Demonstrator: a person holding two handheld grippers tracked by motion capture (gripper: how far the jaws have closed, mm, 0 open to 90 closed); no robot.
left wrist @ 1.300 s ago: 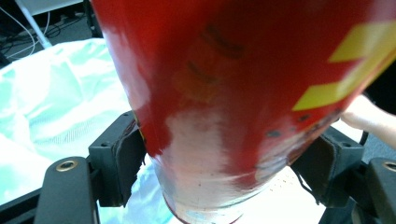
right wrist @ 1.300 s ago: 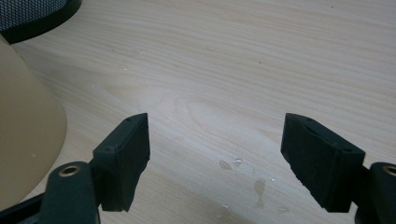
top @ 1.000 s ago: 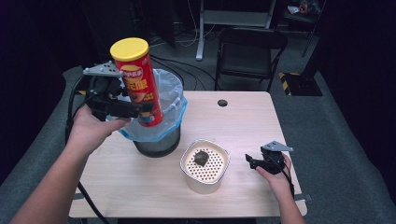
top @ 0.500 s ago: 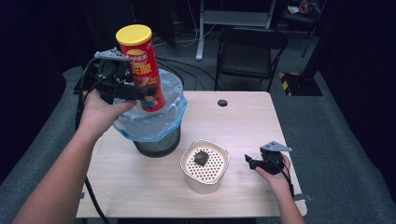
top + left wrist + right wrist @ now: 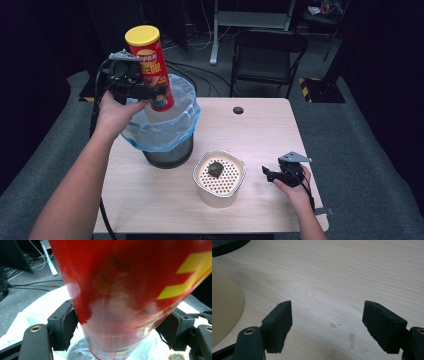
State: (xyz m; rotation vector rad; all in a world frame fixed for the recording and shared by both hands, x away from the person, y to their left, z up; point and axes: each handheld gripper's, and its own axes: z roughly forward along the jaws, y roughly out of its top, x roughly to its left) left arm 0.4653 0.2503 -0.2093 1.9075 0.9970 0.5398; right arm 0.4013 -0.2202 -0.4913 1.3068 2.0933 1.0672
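High view: left gripper clamps the chip can over the lined bin, probably centred (not yet released); right gripper rests wide, empty.

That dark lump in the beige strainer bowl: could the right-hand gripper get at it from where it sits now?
Probably yes. The right gripper rests on the table beside the strainer bowl, jaws open with nothing between them. The dark lump lies uncovered on top, so only the bowl's rim needs clearing.
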